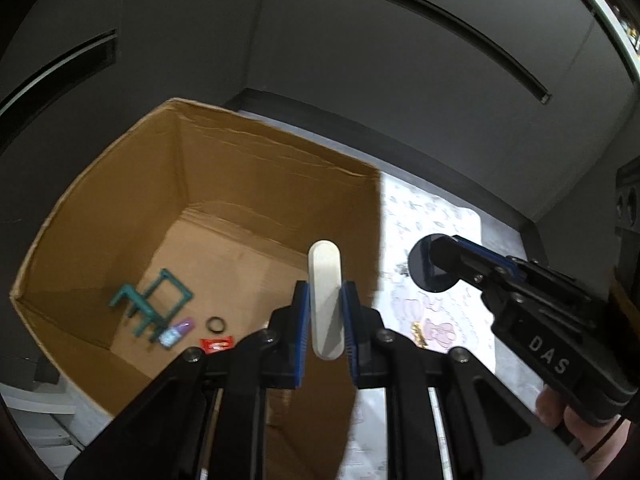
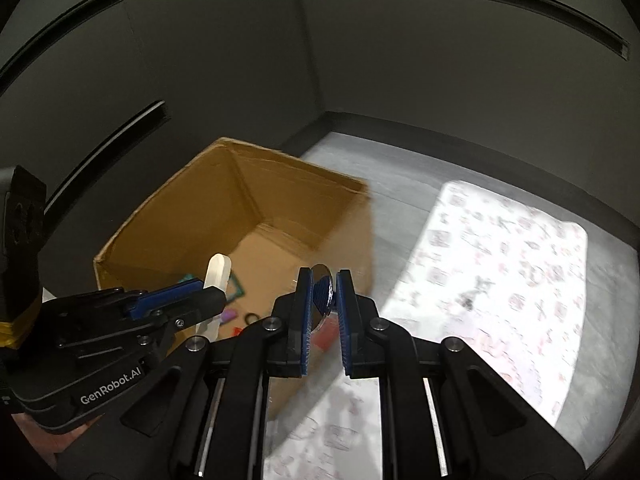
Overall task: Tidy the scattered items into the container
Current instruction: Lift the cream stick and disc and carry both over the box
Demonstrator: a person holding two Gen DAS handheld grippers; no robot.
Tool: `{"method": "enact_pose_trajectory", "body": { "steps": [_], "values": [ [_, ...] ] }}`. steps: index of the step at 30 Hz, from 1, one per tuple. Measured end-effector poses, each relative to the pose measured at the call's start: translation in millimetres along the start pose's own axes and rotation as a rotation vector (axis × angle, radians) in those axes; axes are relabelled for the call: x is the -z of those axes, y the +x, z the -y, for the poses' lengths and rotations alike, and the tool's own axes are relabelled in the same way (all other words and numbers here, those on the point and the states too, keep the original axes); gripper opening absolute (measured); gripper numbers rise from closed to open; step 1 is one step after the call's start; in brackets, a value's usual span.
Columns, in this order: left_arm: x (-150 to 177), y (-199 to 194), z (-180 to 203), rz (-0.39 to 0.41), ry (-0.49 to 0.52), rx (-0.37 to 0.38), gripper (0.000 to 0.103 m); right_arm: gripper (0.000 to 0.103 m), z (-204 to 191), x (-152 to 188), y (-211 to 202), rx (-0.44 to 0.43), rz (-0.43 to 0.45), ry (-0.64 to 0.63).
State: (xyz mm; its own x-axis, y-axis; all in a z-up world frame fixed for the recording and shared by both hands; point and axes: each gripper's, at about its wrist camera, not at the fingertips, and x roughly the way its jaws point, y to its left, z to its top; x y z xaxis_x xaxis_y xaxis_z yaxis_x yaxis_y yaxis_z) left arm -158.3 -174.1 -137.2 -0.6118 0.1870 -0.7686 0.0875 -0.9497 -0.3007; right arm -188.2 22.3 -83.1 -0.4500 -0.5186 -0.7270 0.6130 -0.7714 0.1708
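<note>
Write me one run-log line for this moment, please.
left gripper: shut on white oblong piece | right gripper: shut on dark round disc | cardboard box: open, already holding small items

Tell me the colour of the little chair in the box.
Teal green chair; clearest in the left wrist view.

One box (image 1: 120,216), two grippers (image 1: 325,312).

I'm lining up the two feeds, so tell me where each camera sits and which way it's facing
Left wrist: on the left gripper, looking down into the cardboard box; its fingers clamp a white oblong piece; a hand shows lower right.
Right wrist: on the right gripper, angled down at box and patterned mat; it clamps a dark disc.
Shared: box, mat, both grippers.
</note>
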Motion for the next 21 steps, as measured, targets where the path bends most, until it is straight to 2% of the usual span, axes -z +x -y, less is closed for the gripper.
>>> {"method": "enact_pose_trajectory", "body": {
  "steps": [9, 14, 21],
  "values": [
    [2, -8, -56, 0.001, -0.055, -0.067, 0.016, 0.012, -61, -5, 39, -0.062, -0.035, -0.07],
    [4, -7, -80, -0.005, -0.079, -0.101, 0.016, 0.012, -73, -1, 63, -0.075, -0.07, -0.082],
    [5, -4, -92, -0.016, -0.081, -0.122, 0.016, 0.012, -81, 2, 75, -0.078, -0.093, -0.092]
  ]
}}
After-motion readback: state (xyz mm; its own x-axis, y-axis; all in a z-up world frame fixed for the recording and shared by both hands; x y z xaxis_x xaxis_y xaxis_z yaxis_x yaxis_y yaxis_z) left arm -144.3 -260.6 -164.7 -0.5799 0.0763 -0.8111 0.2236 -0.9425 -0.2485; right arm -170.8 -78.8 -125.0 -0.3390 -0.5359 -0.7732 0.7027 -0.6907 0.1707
